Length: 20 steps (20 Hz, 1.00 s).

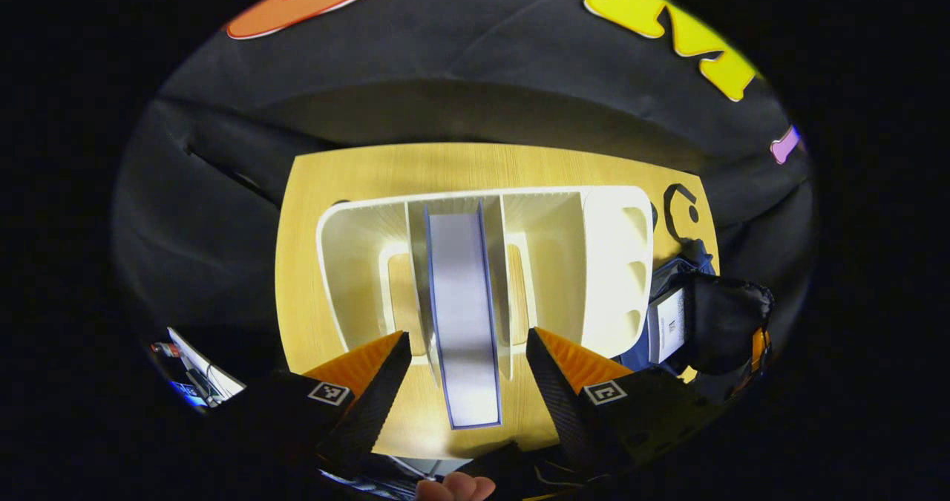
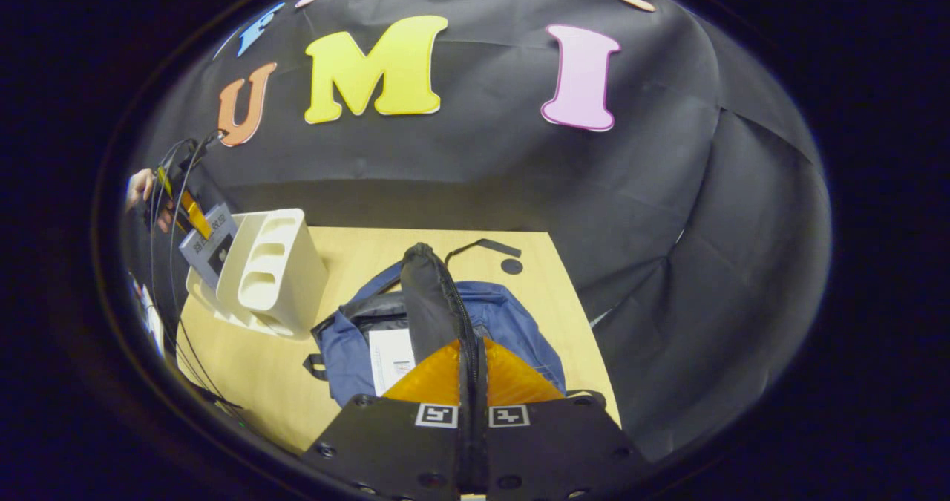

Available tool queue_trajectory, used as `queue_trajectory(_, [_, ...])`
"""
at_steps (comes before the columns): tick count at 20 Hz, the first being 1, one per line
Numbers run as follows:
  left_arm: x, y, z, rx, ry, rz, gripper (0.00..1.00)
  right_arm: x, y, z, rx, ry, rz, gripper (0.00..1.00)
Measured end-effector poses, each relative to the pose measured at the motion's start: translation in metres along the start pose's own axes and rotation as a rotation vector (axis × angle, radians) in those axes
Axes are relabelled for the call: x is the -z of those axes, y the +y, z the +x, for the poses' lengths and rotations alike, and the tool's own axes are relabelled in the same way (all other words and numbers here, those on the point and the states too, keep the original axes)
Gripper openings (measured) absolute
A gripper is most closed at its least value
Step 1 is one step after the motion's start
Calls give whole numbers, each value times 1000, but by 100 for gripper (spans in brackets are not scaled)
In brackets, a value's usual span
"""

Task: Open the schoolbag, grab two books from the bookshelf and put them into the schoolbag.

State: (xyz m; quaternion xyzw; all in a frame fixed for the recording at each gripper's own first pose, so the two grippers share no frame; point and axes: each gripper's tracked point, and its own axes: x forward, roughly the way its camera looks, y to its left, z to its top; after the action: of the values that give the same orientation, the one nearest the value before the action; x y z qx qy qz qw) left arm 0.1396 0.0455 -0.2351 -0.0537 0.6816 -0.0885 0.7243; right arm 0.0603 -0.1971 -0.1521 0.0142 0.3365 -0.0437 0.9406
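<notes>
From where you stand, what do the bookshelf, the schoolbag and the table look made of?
Bookshelf: likely moulded plastic, matte cream, with rounded edges and cut-out slots. Schoolbag: soft fabric, blue with a black flap, creased and slumping. Table: wood or wood-look laminate, pale with fine grain lines.

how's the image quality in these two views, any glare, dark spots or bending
Left gripper view: bright light falls on the table and the white bookshelf; the book edge looks washed out; table edges bow from fisheye. Right gripper view: dimmer and even, the schoolbag flap is dark with little detail, and the table's far edge curves.
</notes>
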Motion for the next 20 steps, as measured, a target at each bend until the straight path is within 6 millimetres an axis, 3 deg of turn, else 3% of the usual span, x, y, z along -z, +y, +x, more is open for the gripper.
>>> queue_trajectory(6, [8,10,18,-39,105,-13,97,5,-2,2,-5,7,16,1])
queue_trajectory(8, [7,13,20,-59,115,-11,92,6,-3,3,-8,8,19,1])
queue_trajectory(11, [5,17,19,-85,143,-5,73,8,-5,2,-6,9,13,1])
queue_trajectory(17, [13,16,22,-90,167,-48,46,10,-5,1,-22,8,12,1])
queue_trajectory(18, [13,19,21,-100,164,-54,50,10,-5,2,-23,7,12,1])
queue_trajectory(20, [16,18,15,-113,149,-82,44,11,-5,1,-27,3,11,1])
